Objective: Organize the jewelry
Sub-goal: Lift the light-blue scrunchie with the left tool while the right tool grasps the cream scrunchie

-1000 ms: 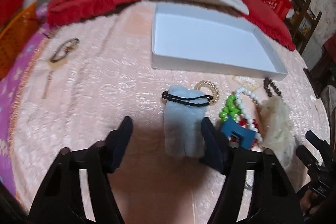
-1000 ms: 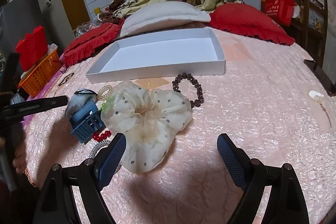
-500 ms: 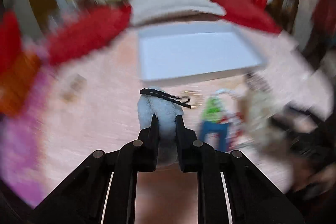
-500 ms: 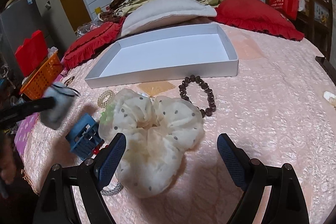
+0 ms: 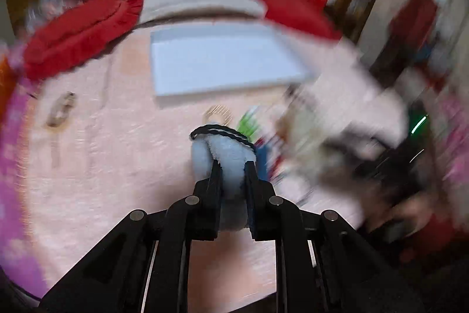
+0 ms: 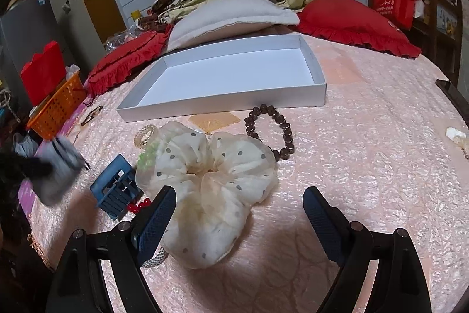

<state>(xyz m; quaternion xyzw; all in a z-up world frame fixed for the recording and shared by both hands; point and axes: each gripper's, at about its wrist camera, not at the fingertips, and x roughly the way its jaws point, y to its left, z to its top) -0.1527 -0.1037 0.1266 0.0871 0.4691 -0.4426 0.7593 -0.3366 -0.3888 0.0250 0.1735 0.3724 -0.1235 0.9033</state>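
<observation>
Gripping blue scrunchie (image 5: pixel 231 154): left hand-held gripper (image 5: pixel 233 166).

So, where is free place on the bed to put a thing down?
The white tray is empty inside. The pink bedspread is bare right of the brown bead bracelet, up to the red pillow. It is crowded left of the cream scrunchie, by the blue hair claw.

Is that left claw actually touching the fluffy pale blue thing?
Touching. The left wrist view shows the left gripper with both fingers pressed into the fluffy pale blue thing, pinching it between them.
</observation>
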